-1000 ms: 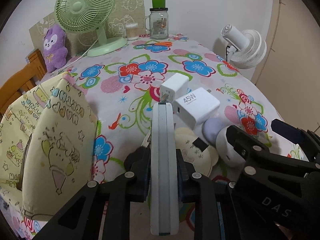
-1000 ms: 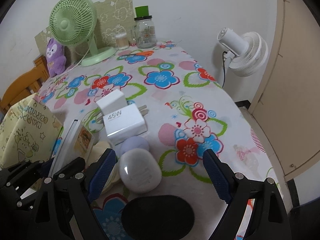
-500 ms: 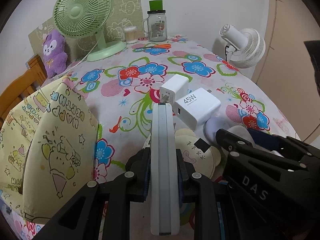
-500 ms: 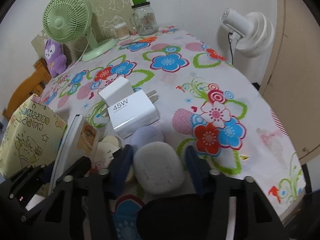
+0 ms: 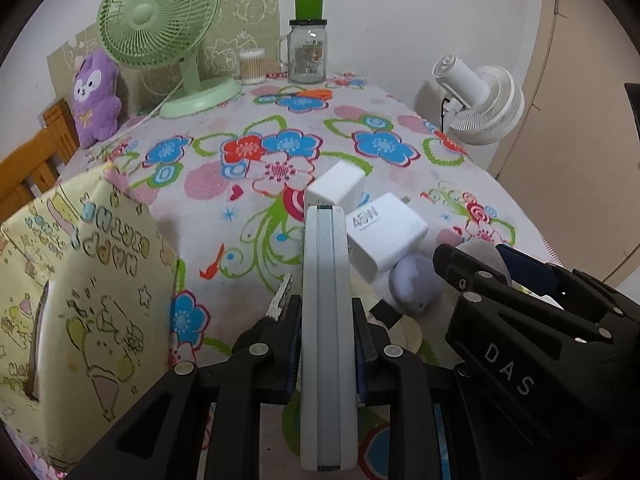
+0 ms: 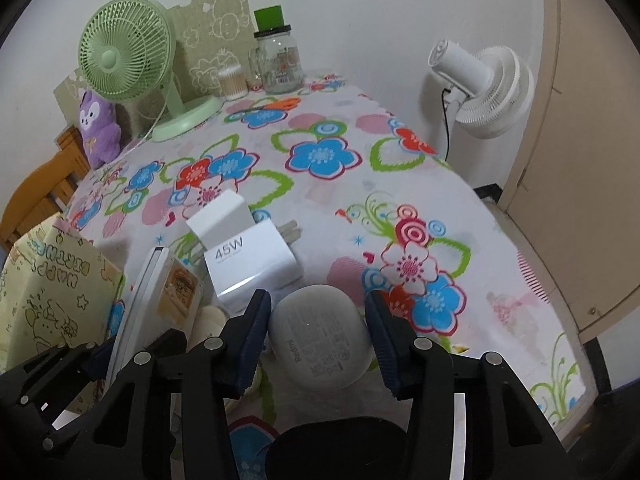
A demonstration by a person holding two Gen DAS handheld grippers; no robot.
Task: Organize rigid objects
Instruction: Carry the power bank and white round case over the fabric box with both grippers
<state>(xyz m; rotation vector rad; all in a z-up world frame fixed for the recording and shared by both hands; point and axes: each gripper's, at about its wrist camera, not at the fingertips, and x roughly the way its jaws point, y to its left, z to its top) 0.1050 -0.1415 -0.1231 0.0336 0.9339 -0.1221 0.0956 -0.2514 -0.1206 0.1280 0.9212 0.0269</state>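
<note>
My left gripper (image 5: 326,344) is shut on a flat white power bank (image 5: 328,320), held edge-up above the flowered tablecloth (image 5: 280,148); it also shows in the right wrist view (image 6: 152,300). My right gripper (image 6: 318,332) is shut on a grey Redmi earbud case (image 6: 320,336), lifted off the table. Two white chargers lie ahead: a 45W one (image 6: 250,264) and a smaller one (image 6: 222,218). A lilac pebble-shaped thing (image 5: 416,284) lies by the 45W charger (image 5: 384,236).
A yellow cartoon gift bag (image 5: 72,292) stands at the left. A green desk fan (image 5: 160,32), purple plush (image 5: 98,96), glass jar (image 5: 308,52) and cotton swabs (image 5: 252,66) stand at the back. A white fan (image 5: 480,100) stands beyond the right edge. A key (image 5: 280,296) lies near the power bank.
My right gripper closed around the earbud case and lifted it off the table. The left gripper held the power bank nearly still.
</note>
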